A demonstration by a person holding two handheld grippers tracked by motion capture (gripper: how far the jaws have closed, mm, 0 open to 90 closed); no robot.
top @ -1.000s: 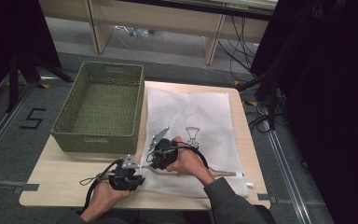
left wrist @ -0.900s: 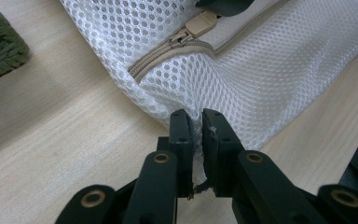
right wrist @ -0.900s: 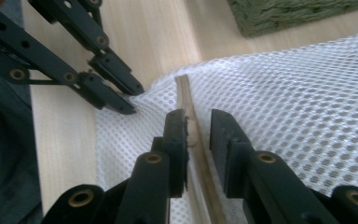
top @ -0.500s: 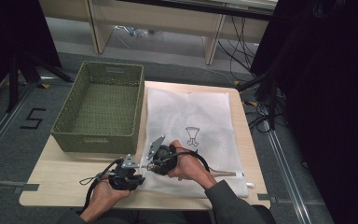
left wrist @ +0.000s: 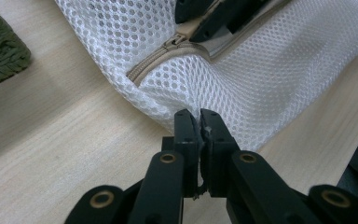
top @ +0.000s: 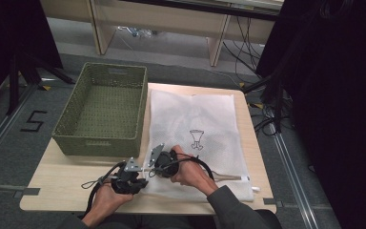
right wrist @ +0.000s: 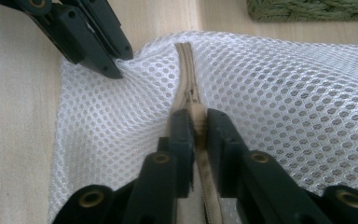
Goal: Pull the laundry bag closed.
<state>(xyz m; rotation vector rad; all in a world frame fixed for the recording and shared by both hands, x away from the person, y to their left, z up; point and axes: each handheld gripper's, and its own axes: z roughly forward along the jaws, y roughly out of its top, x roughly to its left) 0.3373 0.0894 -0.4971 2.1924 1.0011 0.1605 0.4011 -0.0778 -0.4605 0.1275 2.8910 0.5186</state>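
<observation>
While the white mesh bag (top: 195, 138) is lying flat on the table (top: 62, 186), right of the green basket (top: 102, 112), both grippers are working at its near left corner. The left gripper (left wrist: 199, 120) is pinching a fold of mesh at the bag's edge, and the right gripper (right wrist: 196, 120) is clamping the beige zipper (right wrist: 186, 70), which is running along the near edge.

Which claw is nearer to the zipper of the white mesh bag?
Right. The right claw is shut on the zipper; the left claw pinches the white mesh bag at its corner, beside the zipper.
</observation>
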